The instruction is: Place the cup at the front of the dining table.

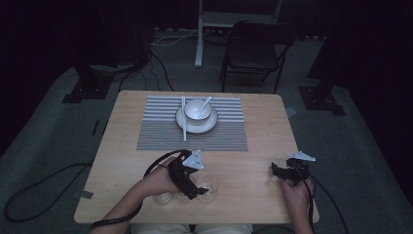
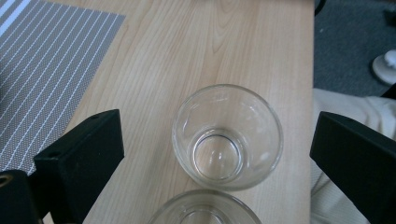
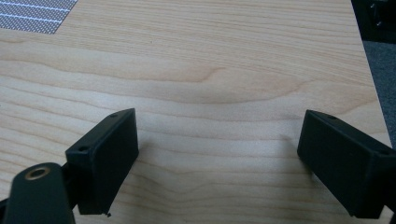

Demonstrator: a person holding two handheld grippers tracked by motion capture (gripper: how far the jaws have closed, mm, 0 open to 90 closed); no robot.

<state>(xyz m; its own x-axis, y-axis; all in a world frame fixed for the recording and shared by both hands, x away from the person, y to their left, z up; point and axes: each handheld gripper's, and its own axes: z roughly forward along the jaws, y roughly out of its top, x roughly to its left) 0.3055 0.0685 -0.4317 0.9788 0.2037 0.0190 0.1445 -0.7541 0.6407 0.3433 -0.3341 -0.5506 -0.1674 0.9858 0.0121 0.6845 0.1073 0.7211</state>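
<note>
Left hand-held gripper [image 2: 217, 154] released, jaws wide astride a clear glass [image 2: 227, 136] upright near the counter [image 2: 243, 42] front edge, second glass [image 2: 205, 210] just beside it: close centred and gently; right hand-held gripper [image 3: 217, 158] released, idle.

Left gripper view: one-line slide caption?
Open left claw straddles a clear empty glass on the wooden table.
</note>
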